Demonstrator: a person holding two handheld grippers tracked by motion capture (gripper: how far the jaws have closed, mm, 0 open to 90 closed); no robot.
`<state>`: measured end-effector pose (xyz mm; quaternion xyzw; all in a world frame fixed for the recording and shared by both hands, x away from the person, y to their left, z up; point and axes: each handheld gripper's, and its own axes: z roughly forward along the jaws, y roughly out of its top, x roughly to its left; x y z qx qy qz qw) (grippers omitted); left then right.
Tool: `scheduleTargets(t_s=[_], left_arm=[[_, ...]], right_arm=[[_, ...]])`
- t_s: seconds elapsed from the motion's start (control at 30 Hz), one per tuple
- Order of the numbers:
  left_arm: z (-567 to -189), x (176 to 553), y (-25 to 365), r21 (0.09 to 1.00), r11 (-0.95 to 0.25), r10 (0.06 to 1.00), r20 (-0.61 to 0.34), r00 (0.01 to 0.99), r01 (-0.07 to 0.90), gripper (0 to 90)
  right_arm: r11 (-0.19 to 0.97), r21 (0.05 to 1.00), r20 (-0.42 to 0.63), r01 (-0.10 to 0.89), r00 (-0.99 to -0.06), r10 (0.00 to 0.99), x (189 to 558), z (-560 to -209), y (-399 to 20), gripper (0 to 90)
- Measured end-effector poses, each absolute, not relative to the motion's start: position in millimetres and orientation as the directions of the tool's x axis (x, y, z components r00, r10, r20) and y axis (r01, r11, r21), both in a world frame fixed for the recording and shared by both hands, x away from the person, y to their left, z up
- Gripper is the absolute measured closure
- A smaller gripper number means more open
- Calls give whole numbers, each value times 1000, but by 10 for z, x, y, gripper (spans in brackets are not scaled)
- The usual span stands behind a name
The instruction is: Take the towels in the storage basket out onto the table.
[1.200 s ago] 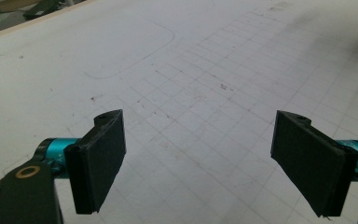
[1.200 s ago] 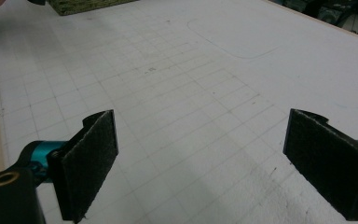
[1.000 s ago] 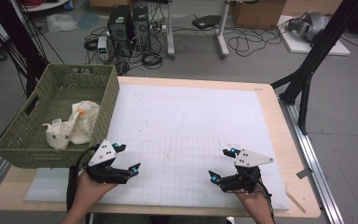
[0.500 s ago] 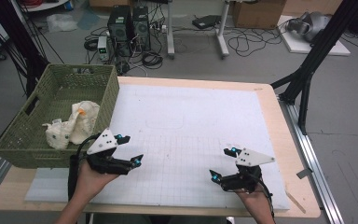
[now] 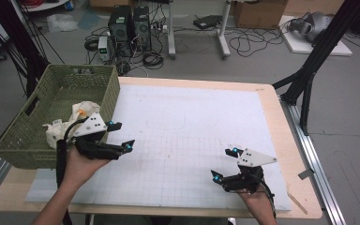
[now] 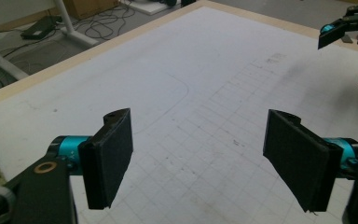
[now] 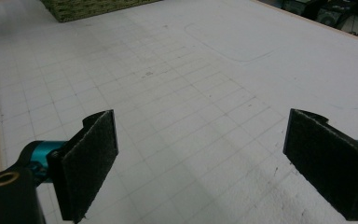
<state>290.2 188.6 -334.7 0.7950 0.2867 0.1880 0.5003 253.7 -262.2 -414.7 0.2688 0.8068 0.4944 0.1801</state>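
1. Since the earlier high view, the left gripper [image 5: 124, 136] has lifted off the white mat [image 5: 192, 122] and drifted toward the green basket [image 5: 37, 145], and now hangs beside the basket's near right corner.
2. Its jaws have just been closing a little, yet they stand spread, with nothing but bare mat between the pads [image 6: 109, 158].
3. Over at 5 o'clock on the mat, the right gripper [image 5: 224, 164] has kept its place, jaws wide apart and empty.
4. At 9 o'clock, the cream-coloured crumpled cloth [image 5: 75, 117] lies inside the basket, toward its near end, just left of the left gripper and not touched by it.
5. My reading: that lift clears the basket's wall, so a reach over the rim for the cloth looks like the step in hand.
6. Grasping has not yet begun, and the mat bears no item.
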Motion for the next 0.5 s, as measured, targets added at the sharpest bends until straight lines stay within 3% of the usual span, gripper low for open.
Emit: scheduleTargets(t_s=[0.5], left_arm=[[-3186, 3073, 2274, 906, -308, 697, 7, 717, 290, 254]], right_arm=[[370, 892, -21, 261, -792, 610, 2546, -4153, -2617, 92]])
